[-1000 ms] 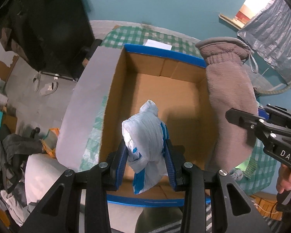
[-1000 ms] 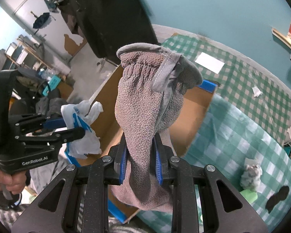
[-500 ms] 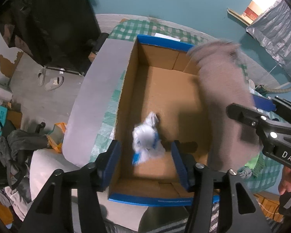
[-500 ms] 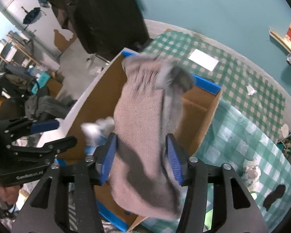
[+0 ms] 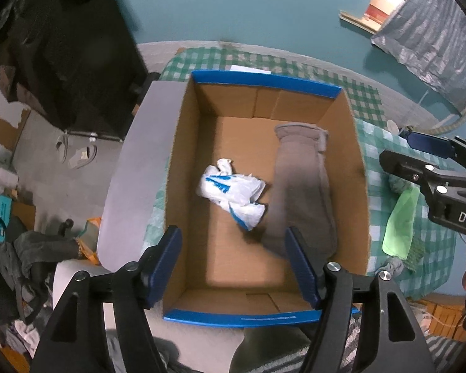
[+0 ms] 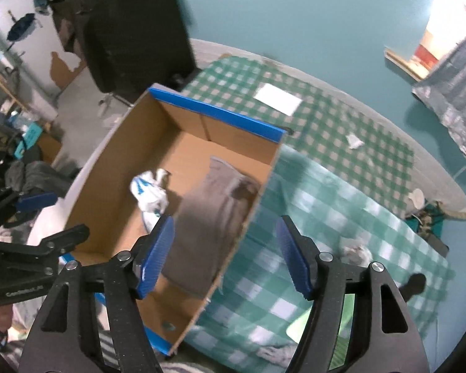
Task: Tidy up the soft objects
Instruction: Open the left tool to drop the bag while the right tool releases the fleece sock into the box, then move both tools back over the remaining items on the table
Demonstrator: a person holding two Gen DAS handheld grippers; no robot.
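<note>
1. Leftmost, beside the open brown cardboard box with blue-taped rims [image 5: 354,161], a grey flap [image 5: 136,168] is seen folded outward from the box's left wall.
2. Above the box's near end, the left gripper [image 5: 233,267] is held pointing down; its jaws are opening, spread wide, with nothing pinched between them.
3. On the box floor, a crumpled white plastic bag with blue print [image 5: 233,191] is seen left of centre.
4. Just right of the bag, a long grey fleece sock [image 5: 301,192] is laid along the box's right wall, blurred.
5. Over the box's right wall, the right gripper [image 6: 225,253] is held with jaws opening, spread and empty.
6. Right of the box, a green-and-white checked cloth [image 6: 326,217] is spread, a light green soft item [image 5: 399,223] lying on it.
</note>
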